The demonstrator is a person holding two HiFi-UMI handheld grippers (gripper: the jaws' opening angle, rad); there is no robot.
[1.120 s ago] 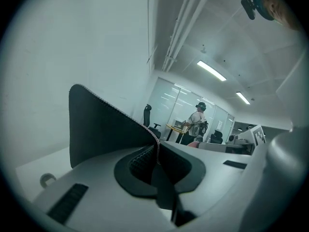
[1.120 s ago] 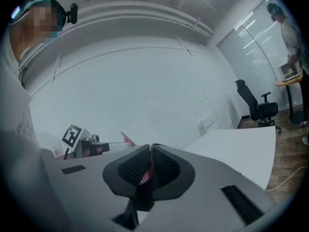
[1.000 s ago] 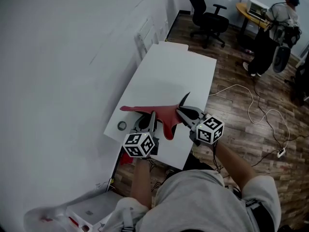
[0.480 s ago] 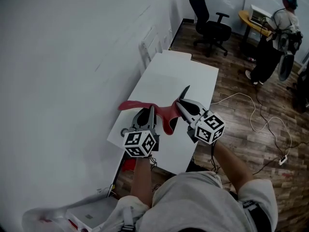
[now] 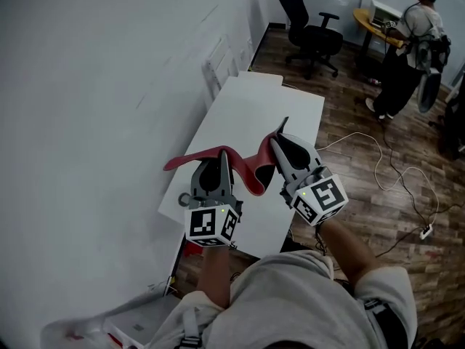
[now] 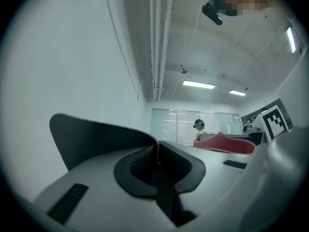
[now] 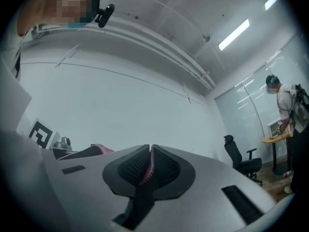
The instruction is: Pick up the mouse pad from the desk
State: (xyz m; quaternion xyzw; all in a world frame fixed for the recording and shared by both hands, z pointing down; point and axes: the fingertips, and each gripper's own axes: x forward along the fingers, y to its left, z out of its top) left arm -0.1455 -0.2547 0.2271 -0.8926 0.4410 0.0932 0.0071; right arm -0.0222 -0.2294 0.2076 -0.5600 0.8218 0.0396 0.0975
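my left gripper (image 5: 222, 157) is clamped on one edge of the red mouse pad (image 5: 245, 169); my right gripper (image 5: 280, 137) is clamped on the opposite edge; the pad sags in a curve between them, above the white desk (image 5: 269, 104); beyond it, a person (image 5: 407, 42) stands near an office chair (image 5: 312, 27)
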